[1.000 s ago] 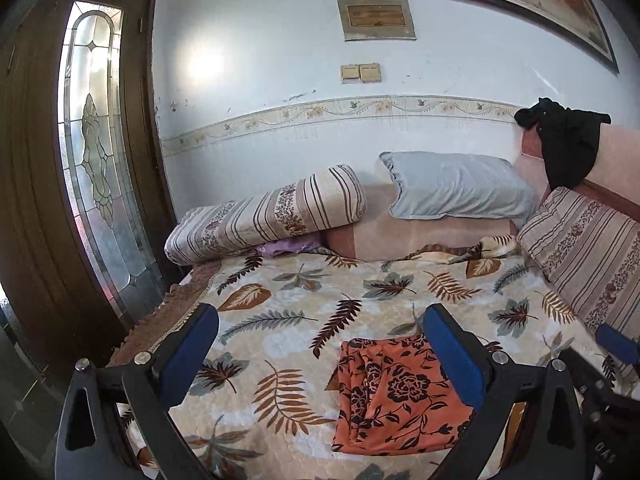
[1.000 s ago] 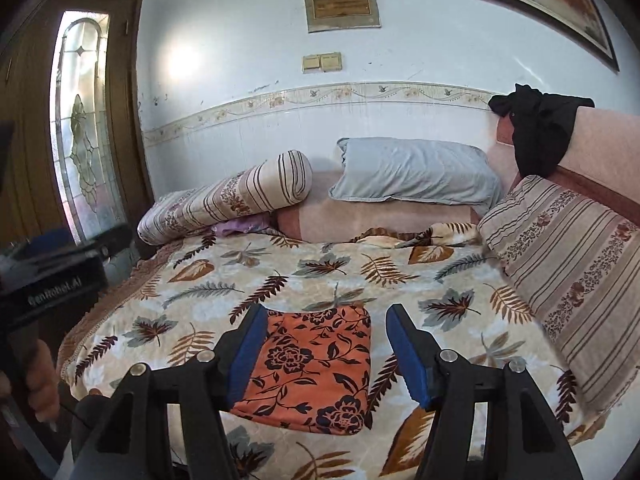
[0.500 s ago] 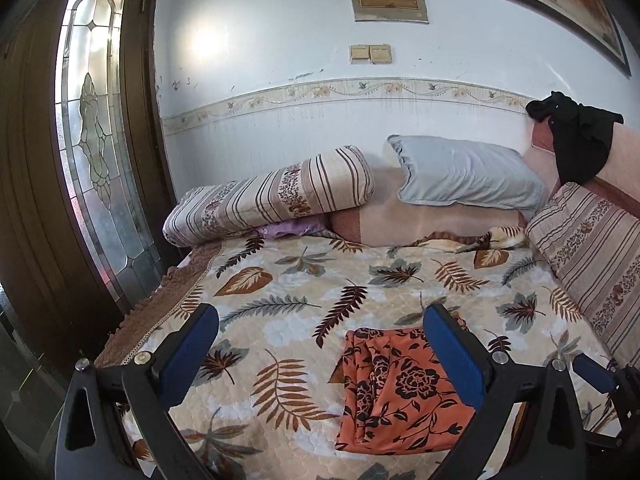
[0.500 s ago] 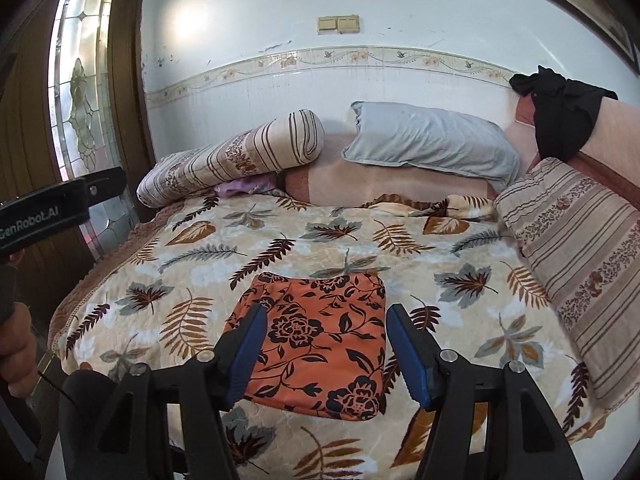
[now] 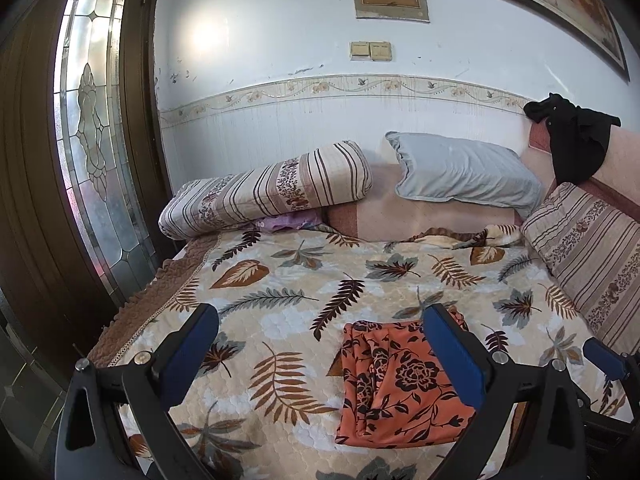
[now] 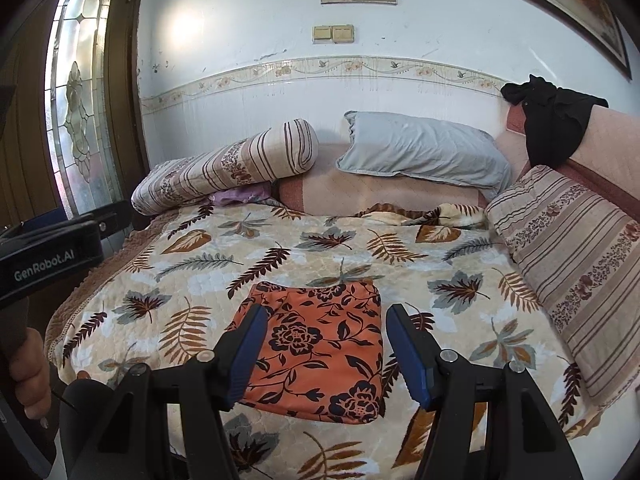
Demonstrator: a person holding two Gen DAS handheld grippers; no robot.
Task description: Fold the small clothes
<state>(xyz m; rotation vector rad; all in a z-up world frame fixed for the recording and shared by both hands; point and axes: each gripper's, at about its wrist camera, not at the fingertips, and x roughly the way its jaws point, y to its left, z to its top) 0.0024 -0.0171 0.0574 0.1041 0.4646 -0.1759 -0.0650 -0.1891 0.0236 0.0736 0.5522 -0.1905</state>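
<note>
Leaf-printed quilting covers the bed (image 5: 304,280), which is bounded at the far side by a white wall (image 5: 280,120) and on the left by a dark wooden door with a leaded glass panel (image 5: 92,120). A brown scalloped border (image 5: 136,308) marks the quilt's left edge, beyond which the surface drops away. An orange floral garment (image 6: 320,340), folded to a rough rectangle, is laid flat near the front of the bed, with bare quilt left open on its left and behind it as far as the pillows.

The left gripper (image 5: 320,352) is held above the near edge with its blue-padded fingers spread wide and nothing between them; the garment is seen beneath and partly behind its right finger. The right gripper (image 6: 326,352) is likewise held with its fingers spread apart, the garment framed between them; whether they touch the cloth cannot be told.

Along the head of the bed a striped bolster (image 5: 272,192) and a grey pillow (image 5: 464,176) are propped, with a scrap of purple cloth (image 5: 288,222) tucked under the bolster. On the right side the way is closed by a striped cushion (image 6: 572,248) leaning against a pink backrest (image 6: 612,148), over which a black garment (image 6: 556,120) is draped. The left gripper's black body is seen at the left edge of the right wrist view, with a hand (image 6: 30,376) gripping it below.
</note>
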